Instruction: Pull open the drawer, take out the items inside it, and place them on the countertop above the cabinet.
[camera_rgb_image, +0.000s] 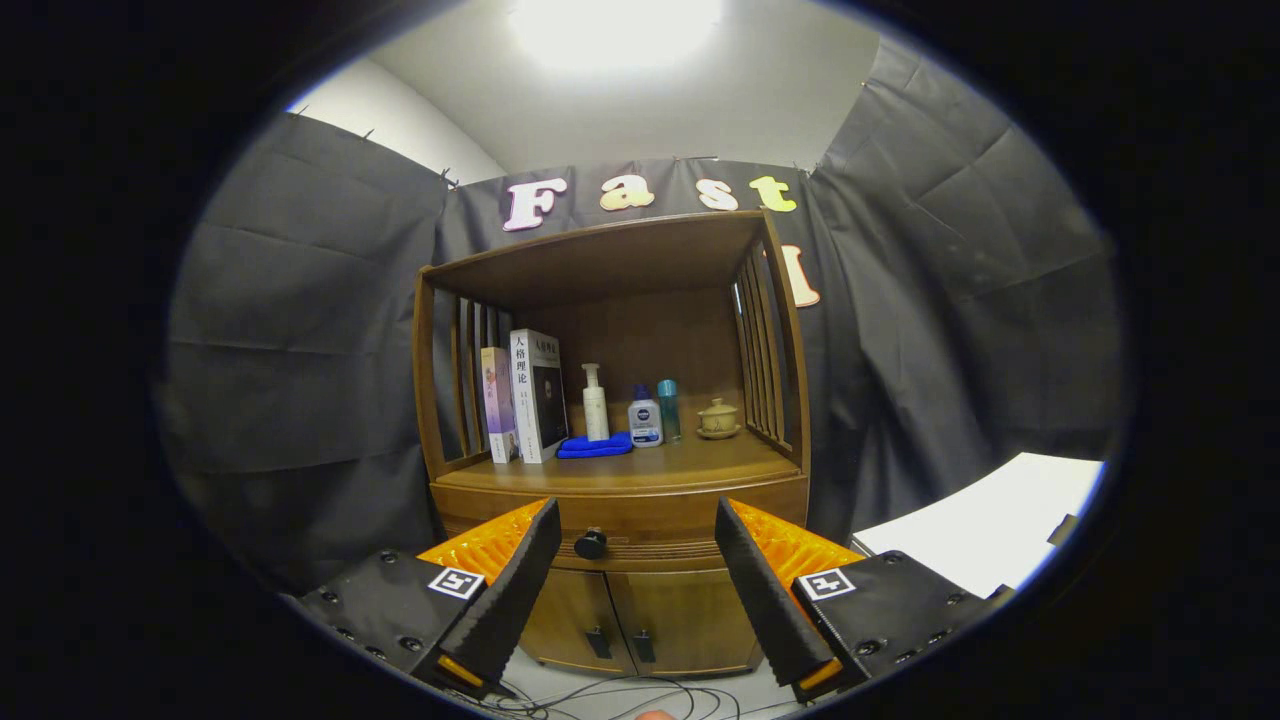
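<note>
A brown wooden cabinet (620, 480) stands ahead against the black cloth wall. Its drawer (640, 525) is closed, with a round black knob (590, 543) on its front. The knob lies beyond my fingers, nearer the left one. My gripper (635, 515) is open, with nothing between its black padded fingers (520, 570). The countertop (690, 460) above the drawer carries two upright books (525, 395), a blue cloth (595, 446), a white pump bottle (595, 400), a small white bottle (645, 418), a teal bottle (668, 408) and a small lidded cup (718, 417). The drawer's contents are hidden.
Two lower cabinet doors (640, 615) with small black handles sit under the drawer. Slatted sides and a wooden top enclose the countertop shelf. A white surface (990, 525) lies to the right of the cabinet. Loose cables (620, 695) trail on the floor below.
</note>
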